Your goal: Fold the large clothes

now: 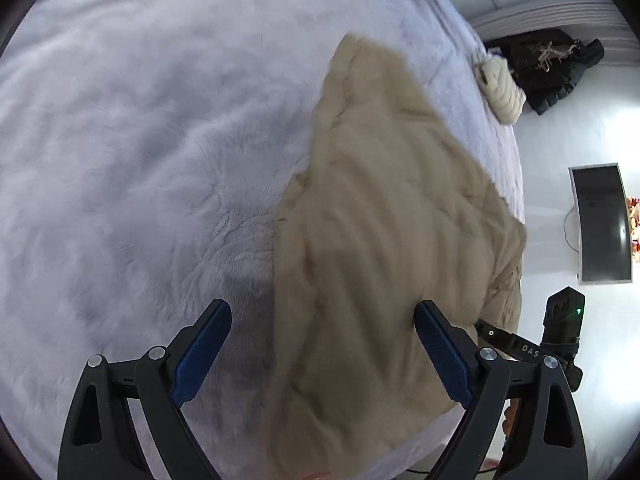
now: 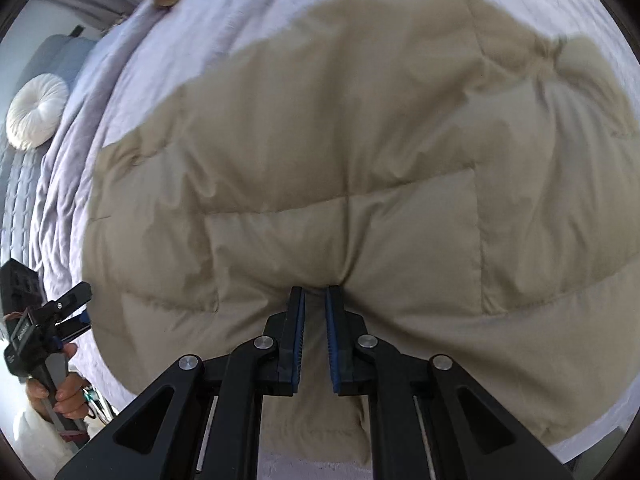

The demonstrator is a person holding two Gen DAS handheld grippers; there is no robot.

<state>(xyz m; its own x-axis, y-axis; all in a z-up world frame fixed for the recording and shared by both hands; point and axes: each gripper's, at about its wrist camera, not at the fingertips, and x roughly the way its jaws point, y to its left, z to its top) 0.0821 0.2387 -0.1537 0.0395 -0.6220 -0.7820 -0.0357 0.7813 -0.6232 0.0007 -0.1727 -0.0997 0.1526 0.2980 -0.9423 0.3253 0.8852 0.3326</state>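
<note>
While the left gripper [image 1: 322,326] hangs wide open over the beige puffer coat's [image 1: 384,216] edge on the bed [image 1: 120,140], nothing's pinched there yet.
Over on the right wrist view, the right gripper [image 2: 314,292] is clenched on a pucker of coat [image 2: 340,152]; the person probably wants the left biting fabric before lifting.

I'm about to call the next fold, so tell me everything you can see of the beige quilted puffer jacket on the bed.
The beige quilted puffer jacket is a matte, puffy garment stitched into padded panels, lying spread and mostly flat on the pale lilac bedspread, with one end bunched into a gathered knot. Its near edge reaches the side of the bed. The right gripper is shut on a pinched fold of fabric at that edge, which puckers around the fingers. The left gripper hangs open above the jacket's other edge, not gripping it.
</note>
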